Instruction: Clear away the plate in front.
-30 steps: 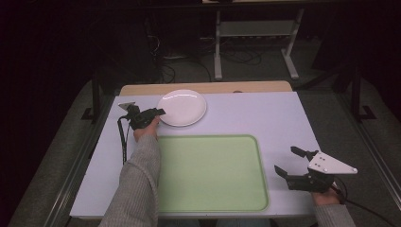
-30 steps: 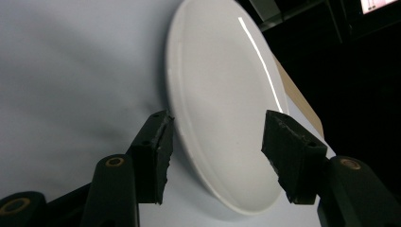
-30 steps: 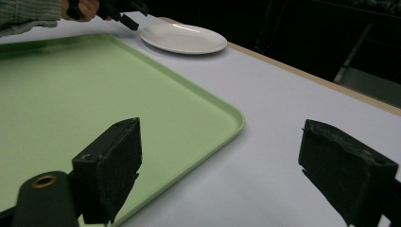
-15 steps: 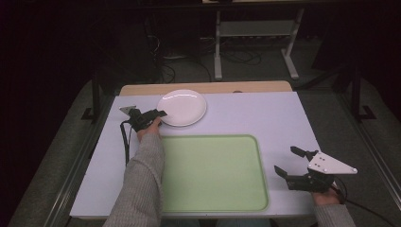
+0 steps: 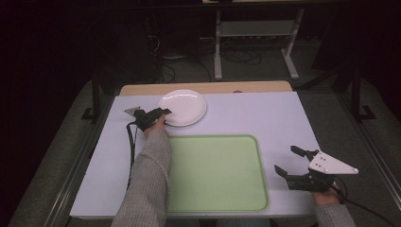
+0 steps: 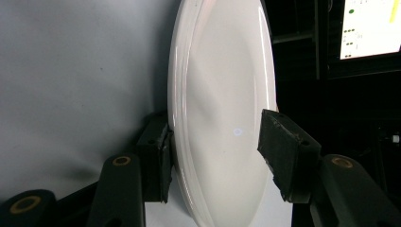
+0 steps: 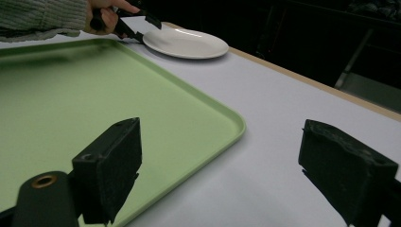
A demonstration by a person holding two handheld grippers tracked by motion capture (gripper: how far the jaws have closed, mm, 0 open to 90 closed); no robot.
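White plate (image 5: 182, 107) lies near the table's (image 5: 283, 118) far edge. Left gripper (image 5: 158, 115) straddles its near-left rim, jaws just closing, one pad touching, apparently not yet clamped. Right gripper (image 5: 291, 161) gapes empty beside the green tray (image 5: 213, 175).

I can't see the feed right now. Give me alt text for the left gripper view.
The left gripper straddles the rim of a glossy round white plate, one black jaw beneath the rim, the other above the plate's face with a gap showing; the jaws have just been closing. The pale table surface lies on the left, a lit screen top right.
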